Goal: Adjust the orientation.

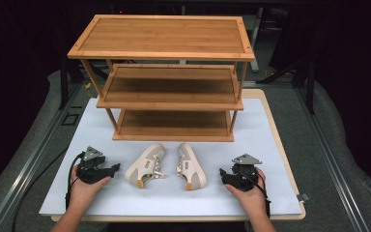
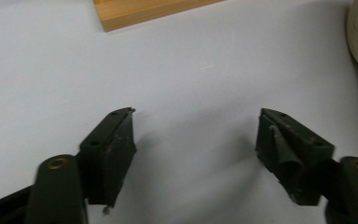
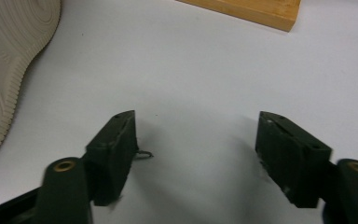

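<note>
We note both claws spread, empty — left gripper point(image 1: 117, 167) and right gripper point(image 1: 221, 171) flank the two shoes point(image 1: 165, 166) on the white board point(image 1: 270, 145).

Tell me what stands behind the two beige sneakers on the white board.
Behind the two beige sneakers stands a three-tier wooden shelf rack, all tiers bare. The top tier covers the back of the middle tier, so that part cannot be seen.

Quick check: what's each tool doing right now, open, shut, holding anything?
Left tool: open, nothing between the jaws, resting on the white mat.
Right tool: open, holding nothing.
</note>
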### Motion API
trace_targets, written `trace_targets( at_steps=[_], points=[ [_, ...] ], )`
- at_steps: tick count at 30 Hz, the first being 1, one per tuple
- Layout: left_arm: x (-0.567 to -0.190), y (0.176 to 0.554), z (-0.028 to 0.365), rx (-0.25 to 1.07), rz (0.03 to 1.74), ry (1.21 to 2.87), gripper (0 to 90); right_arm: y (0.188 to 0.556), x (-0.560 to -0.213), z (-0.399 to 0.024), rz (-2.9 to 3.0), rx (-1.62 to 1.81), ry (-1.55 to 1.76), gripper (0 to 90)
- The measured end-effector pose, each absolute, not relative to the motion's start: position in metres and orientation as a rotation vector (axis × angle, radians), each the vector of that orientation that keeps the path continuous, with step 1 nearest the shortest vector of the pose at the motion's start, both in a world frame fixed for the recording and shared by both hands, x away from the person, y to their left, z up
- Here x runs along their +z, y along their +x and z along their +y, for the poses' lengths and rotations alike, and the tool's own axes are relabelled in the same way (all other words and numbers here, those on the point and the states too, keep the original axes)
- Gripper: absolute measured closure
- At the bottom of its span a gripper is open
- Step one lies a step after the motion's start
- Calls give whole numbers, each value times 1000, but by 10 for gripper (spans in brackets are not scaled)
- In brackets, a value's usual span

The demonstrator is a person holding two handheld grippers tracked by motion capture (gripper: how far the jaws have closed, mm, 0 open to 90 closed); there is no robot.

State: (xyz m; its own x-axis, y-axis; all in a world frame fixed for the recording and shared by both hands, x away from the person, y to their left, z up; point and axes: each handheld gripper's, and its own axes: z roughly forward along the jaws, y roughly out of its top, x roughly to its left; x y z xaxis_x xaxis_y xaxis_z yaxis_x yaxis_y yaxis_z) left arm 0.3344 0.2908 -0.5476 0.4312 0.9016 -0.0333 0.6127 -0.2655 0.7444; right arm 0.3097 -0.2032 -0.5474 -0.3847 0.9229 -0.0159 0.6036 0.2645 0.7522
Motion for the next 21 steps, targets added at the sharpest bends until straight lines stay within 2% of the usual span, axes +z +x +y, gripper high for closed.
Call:
trace_targets(
  at_steps=[7, 19, 21],
  points=[
    [-540, 328, 297, 459, 1294, 1919, 366, 304, -540, -205, 2059, 959, 1353, 391],
    [-526, 316, 290, 453, 1227, 1882, 398, 298, -539, -196, 2092, 948, 1233, 401],
    [-525, 314, 286, 444, 1208, 1899, 434, 297, -538, -193, 2103, 943, 1233, 412]
  ],
)
